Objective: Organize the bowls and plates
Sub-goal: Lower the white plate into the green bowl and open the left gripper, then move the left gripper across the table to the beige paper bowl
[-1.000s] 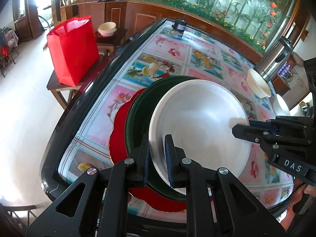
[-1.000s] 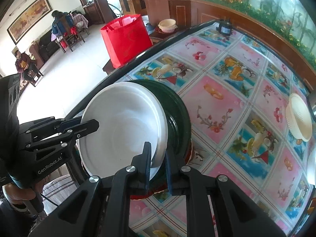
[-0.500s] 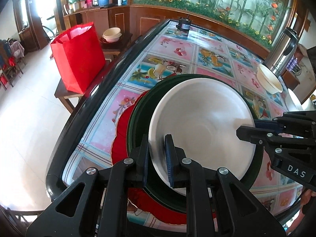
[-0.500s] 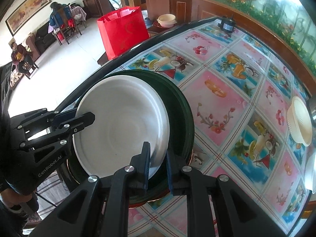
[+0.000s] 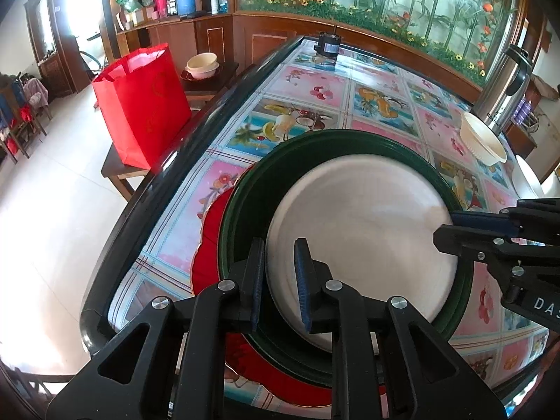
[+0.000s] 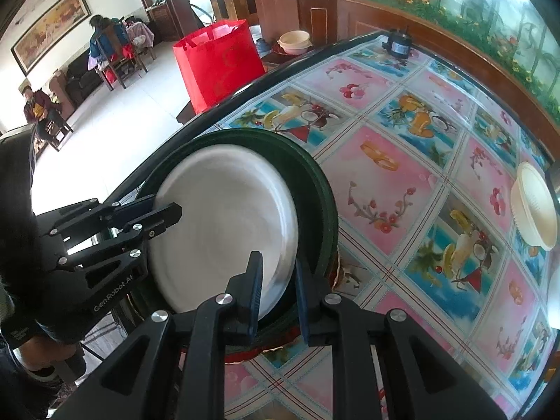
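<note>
A white plate (image 5: 360,231) (image 6: 224,224) lies inside a larger dark green plate (image 5: 245,217) (image 6: 315,189), which rests on a red scalloped plate (image 5: 206,245). The stack sits near the table's dark edge. My left gripper (image 5: 278,280) has the white plate's near rim between its pads, and its jaws are opening. My right gripper (image 6: 278,280) is shut on the opposite rim. Each gripper also shows in the other's view, clamped at the plate's far side. The white plate looks blurred while the table is sharp.
A cream ribbed bowl (image 5: 483,140) (image 6: 533,206) and a steel thermos (image 5: 504,84) stand at the far right of the fruit-patterned table. A small black device (image 5: 327,45) sits at the far end. A red bag (image 5: 140,105) stands on a side table. People sit far off (image 6: 38,108).
The white plate has come down from a tilt above the stack to lie within the green plate's rim. Both grippers came down with it, and the left one's pads now stand slightly wider.
</note>
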`<state>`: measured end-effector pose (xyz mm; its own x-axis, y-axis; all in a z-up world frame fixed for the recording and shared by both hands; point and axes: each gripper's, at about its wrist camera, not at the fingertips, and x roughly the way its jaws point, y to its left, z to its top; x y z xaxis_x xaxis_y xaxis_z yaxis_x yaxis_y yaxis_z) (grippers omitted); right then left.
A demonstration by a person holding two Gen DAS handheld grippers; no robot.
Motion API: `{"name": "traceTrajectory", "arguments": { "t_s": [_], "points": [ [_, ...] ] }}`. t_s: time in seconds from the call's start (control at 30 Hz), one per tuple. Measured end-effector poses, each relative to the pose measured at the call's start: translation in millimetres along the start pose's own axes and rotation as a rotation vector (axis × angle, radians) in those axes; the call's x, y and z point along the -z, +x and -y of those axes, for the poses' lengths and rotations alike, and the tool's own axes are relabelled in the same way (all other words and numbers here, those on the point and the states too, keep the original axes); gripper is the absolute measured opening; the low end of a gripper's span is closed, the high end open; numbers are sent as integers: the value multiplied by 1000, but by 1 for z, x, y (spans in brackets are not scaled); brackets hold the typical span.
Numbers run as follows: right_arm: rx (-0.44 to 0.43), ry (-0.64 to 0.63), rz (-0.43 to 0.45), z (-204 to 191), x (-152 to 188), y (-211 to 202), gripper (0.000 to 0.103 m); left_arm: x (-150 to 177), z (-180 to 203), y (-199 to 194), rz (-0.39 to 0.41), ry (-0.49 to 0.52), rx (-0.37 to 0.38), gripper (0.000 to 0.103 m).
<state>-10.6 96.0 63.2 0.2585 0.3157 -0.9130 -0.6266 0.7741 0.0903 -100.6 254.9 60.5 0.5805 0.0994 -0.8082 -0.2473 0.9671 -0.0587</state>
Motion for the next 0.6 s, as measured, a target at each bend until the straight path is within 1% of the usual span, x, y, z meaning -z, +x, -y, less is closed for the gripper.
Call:
{"name": "traceTrajectory", "arguments": {
  "t_s": [0.1, 0.17, 0.2, 0.23, 0.27, 0.3, 0.33, 0.4, 0.47, 0.53, 0.6],
  "points": [
    [-4, 16, 26, 3, 2, -7, 17, -2, -2, -4, 21, -13, -5, 17],
    [3, 22, 59, 4, 5, -13, 20, -4, -5, -9, 45, -34, 1, 17],
    [0, 30, 73, 4, 7, -16, 27, -6, -5, -11, 55, -43, 6, 17],
    [-4, 41, 87, 6, 9, -19, 39, -7, -5, -13, 59, -47, 10, 22],
    [-4, 49, 98, 7, 10, -21, 45, -8, -4, -15, 67, -50, 20, 31],
    [3, 57, 117, 9, 13, -23, 56, -9, -2, -17, 74, -49, 27, 35],
    [15, 63, 127, 11, 14, -24, 60, -9, 0, -19, 83, -48, 34, 41],
    [34, 85, 151, 20, 17, -27, 61, -11, 8, -23, 95, -37, 52, 41],
    [23, 133, 169, 35, 21, -31, 62, -13, 16, -27, 100, -31, 73, 41],
    [37, 178, 192, 50, 26, -36, 68, -15, 25, -30, 108, -25, 99, 41],
    [77, 215, 216, 65, 32, -40, 74, -17, 36, -31, 111, -12, 115, 41]
  ]
}}
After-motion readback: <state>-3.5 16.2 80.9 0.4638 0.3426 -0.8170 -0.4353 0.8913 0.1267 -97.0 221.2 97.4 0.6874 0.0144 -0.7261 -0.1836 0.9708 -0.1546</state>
